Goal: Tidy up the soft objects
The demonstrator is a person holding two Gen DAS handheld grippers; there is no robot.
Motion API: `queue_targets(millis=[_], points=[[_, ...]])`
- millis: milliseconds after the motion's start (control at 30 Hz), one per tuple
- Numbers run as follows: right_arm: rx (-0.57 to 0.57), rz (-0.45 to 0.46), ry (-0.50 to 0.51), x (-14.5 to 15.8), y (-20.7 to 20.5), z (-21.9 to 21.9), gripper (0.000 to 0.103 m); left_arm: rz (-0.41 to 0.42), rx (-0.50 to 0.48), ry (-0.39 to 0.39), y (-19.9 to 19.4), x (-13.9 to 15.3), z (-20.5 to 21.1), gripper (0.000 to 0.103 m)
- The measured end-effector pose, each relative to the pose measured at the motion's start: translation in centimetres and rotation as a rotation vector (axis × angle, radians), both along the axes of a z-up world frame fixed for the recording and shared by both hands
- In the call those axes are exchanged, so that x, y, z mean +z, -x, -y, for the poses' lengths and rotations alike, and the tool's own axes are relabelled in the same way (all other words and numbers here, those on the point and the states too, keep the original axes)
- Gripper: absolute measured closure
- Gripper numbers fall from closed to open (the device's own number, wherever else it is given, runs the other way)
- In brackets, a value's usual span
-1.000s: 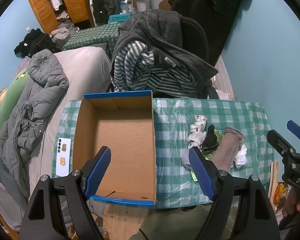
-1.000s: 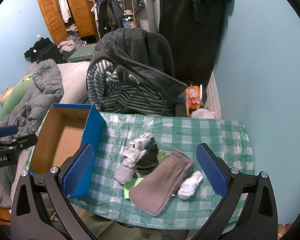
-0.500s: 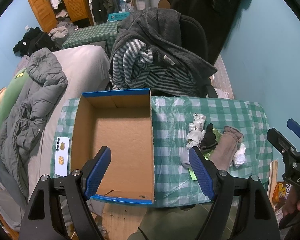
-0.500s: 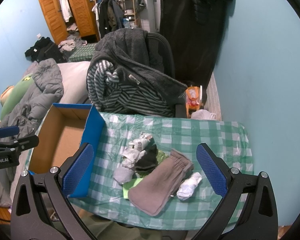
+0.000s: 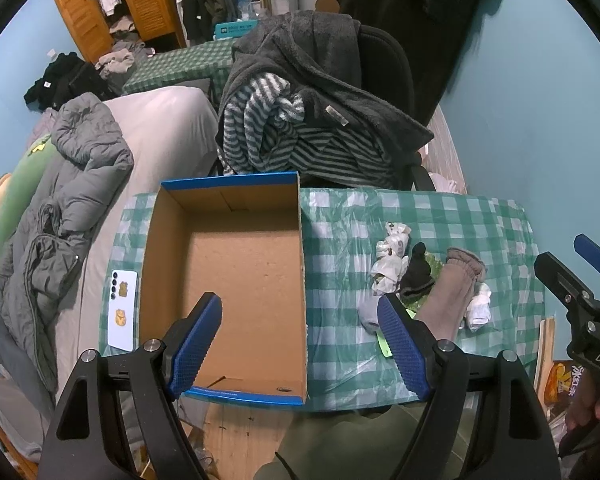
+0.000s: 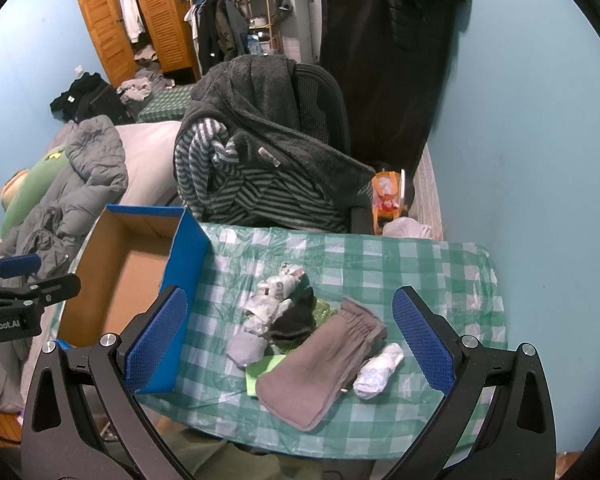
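White letters "DAS" stand on the black body of the right tongs point(image 5: 594, 264), cut off at the frame's edge. The left tongs point(image 6: 18, 276) bear "enRobot.AI", its start cut off. An orange packet point(image 5: 562, 378) carries print too small to read.

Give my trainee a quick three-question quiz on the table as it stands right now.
1. True or false: the cardboard box already holds socks.
2. Which item lies at the right edge of the sock pile? A) the black sock B) the small white sock C) the phone
3. Fill in: both the left hand-held gripper and the right hand-held gripper are ____.

Key: 1 false, the box is empty; 2 B; 3 open, holding nothing.
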State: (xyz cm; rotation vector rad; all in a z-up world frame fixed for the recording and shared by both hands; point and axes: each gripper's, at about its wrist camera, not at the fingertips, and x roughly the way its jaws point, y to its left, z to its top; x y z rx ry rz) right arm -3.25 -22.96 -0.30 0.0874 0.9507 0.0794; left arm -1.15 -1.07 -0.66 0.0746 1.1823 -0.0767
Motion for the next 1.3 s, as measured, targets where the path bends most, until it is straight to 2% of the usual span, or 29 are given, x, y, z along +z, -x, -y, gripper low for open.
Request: queue_targets(millis=[1000, 1300], points=[[-0.001, -0.007, -0.001, 0.3, -0.5, 0.0, 0.001, -0.024, -0.021, -0.006, 0.1, -0.8, 1.0, 0.022], [-0.06, -0.061, -0.017, -2.4, 0.3, 3.7, 0.001, -0.101, -0.075, -0.014, -1.7, -3.2, 3.0, 0.022]])
